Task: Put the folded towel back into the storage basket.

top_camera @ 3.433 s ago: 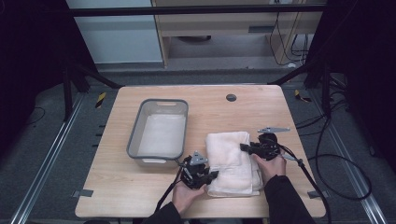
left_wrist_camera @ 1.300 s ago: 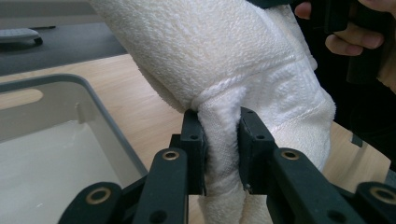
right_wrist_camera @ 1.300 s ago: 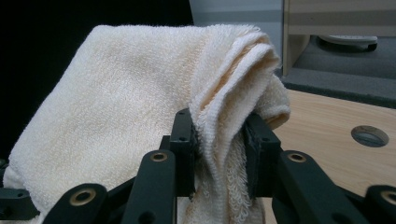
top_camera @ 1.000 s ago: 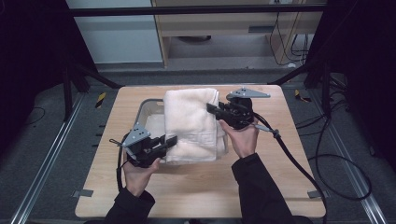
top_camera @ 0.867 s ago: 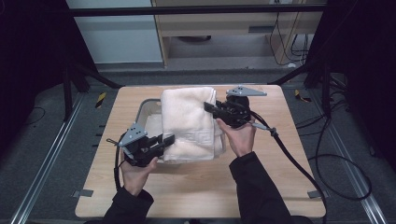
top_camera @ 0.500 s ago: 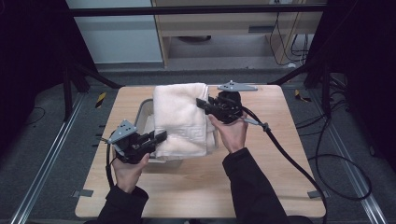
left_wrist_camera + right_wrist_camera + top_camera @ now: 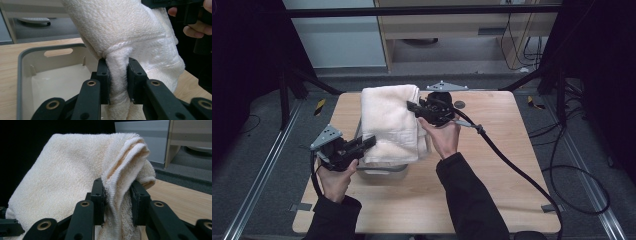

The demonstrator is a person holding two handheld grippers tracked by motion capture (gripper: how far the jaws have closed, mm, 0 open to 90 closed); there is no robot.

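A folded cream towel (image 7: 389, 122) hangs in the air above the grey bin (image 7: 379, 170), stretched between both grippers. My left gripper (image 7: 368, 142) is shut on the towel's near left edge; in the left gripper view its pads pinch a bunched fold of the towel (image 7: 117, 75) over the bin (image 7: 25, 65). My right gripper (image 7: 411, 106) is shut on the towel's far right edge, and in the right gripper view the towel (image 7: 75, 170) is squeezed between the pads (image 7: 98, 195). The towel hides most of the bin in the high view.
The wooden table (image 7: 512, 165) has bare room to the right of the bin. A small dark round spot (image 7: 459, 104) lies near its far edge. A thick black cable (image 7: 512, 165) trails from the right gripper across the table. Dark floor and metal rails surround the table.
Both grippers have carried the towel leftward from the table's right side and lifted it; over the last second it has drifted further left above the bin.
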